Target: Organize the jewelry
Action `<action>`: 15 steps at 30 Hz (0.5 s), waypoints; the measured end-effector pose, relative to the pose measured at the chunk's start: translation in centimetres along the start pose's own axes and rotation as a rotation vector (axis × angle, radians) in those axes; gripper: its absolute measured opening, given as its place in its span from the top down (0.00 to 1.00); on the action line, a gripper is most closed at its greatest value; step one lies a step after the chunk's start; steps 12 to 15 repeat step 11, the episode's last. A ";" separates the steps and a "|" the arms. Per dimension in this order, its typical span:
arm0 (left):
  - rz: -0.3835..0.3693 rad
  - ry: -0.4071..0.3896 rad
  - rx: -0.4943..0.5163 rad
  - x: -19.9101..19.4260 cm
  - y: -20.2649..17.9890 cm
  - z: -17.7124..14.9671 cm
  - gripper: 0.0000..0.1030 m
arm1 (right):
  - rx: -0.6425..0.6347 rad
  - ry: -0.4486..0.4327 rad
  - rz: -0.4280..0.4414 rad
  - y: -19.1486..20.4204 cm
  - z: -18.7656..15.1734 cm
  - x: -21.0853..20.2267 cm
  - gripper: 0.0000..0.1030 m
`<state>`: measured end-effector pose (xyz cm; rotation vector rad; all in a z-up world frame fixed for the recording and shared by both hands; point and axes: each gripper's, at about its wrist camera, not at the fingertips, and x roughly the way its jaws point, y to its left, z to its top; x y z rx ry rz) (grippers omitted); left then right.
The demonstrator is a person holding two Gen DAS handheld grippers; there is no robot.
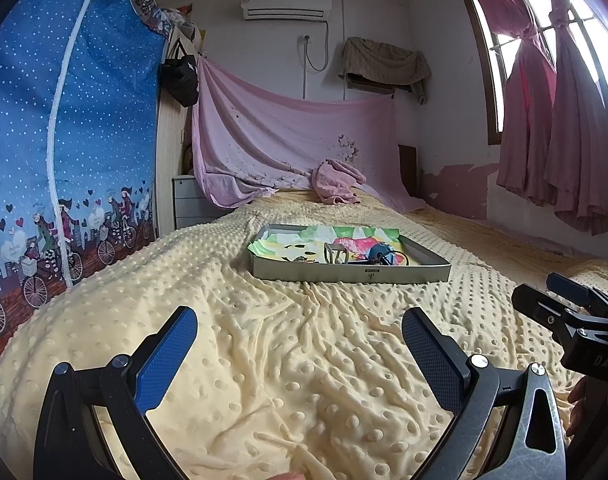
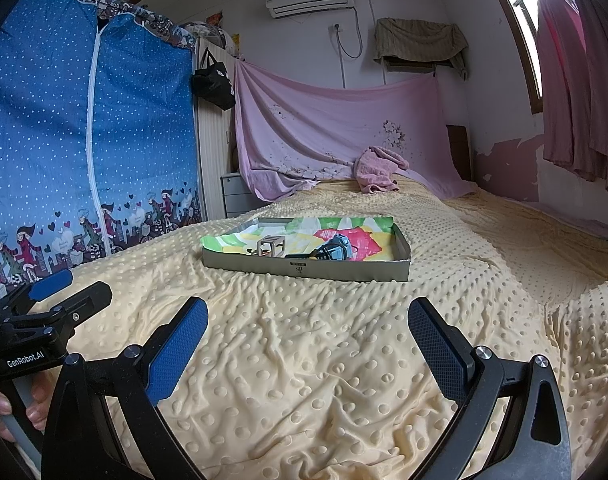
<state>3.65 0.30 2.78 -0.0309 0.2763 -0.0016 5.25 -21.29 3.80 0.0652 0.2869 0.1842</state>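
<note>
A shallow grey tray (image 1: pixel 352 273) (image 2: pixel 304 270) lined with a colourful cloth lies on the yellow dotted bedspread (image 1: pixel 263 340). Inside it stand a small metal stool-shaped holder (image 1: pixel 336 254) (image 2: pixel 271 245), a blue round item with dark cords (image 1: pixel 382 254) (image 2: pixel 336 250), and small pieces of jewelry (image 1: pixel 301 259). My left gripper (image 1: pixel 299 332) hovers open over the bedspread, well short of the tray. My right gripper (image 2: pixel 308 326) is open too, at a similar distance. Each gripper shows at the edge of the other's view, with a hand on its handle.
A blue polka-dot fabric wardrobe (image 1: pixel 63 140) stands left of the bed. A pink sheet (image 1: pixel 283 140) hangs on the back wall, with a crumpled pink towel (image 1: pixel 336 184) below it. Pink curtains (image 1: pixel 564 120) cover the window on the right. A grey drawer unit (image 1: pixel 191 200) sits in the corner.
</note>
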 end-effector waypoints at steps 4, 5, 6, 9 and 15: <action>0.009 0.003 0.017 0.2 -0.3 -0.1 0.00 | -0.001 0.000 0.000 0.0 -0.1 0.0 0.04; 0.009 0.003 0.019 0.1 -0.3 -0.2 0.00 | -0.001 0.000 0.000 0.0 0.0 0.0 0.04; 0.009 0.002 0.018 0.2 -0.3 -0.1 0.00 | -0.001 0.000 0.001 0.0 0.0 0.0 0.04; 0.009 0.003 0.018 0.2 -0.3 -0.1 0.00 | 0.000 0.001 0.000 0.0 0.0 0.0 0.04; 0.009 0.005 0.017 0.2 -0.4 -0.1 0.00 | 0.000 0.001 0.000 0.0 -0.1 0.0 0.04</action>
